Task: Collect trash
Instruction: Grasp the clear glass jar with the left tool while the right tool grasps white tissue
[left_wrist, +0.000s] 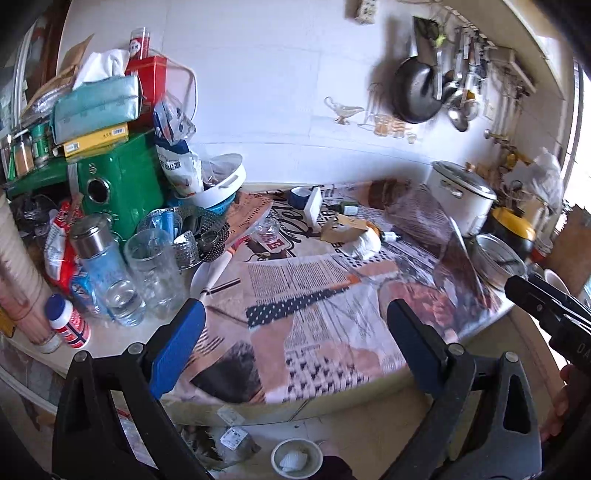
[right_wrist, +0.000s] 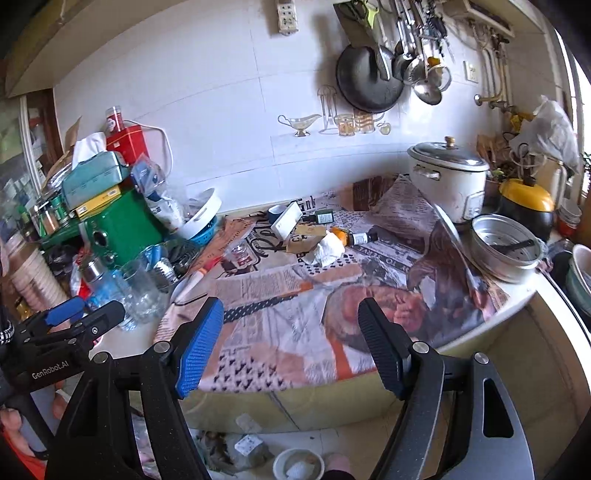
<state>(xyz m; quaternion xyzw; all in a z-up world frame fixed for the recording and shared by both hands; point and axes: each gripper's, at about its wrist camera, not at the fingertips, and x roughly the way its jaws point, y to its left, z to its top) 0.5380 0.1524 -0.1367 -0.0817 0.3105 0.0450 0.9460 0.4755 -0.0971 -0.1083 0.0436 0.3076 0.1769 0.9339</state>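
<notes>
bare newspaper (left_wrist: 295, 295) ahead, glasses (left_wrist: 155, 269) left

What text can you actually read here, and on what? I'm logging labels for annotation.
"GenRobot.AI": on the left gripper body, seen from the right wrist view.
Newspaper-print tablecloth: headlines and columns too blurred to read.
Yellow box barcode label: too small.
Blue-capped bottle: unreadable.
</notes>
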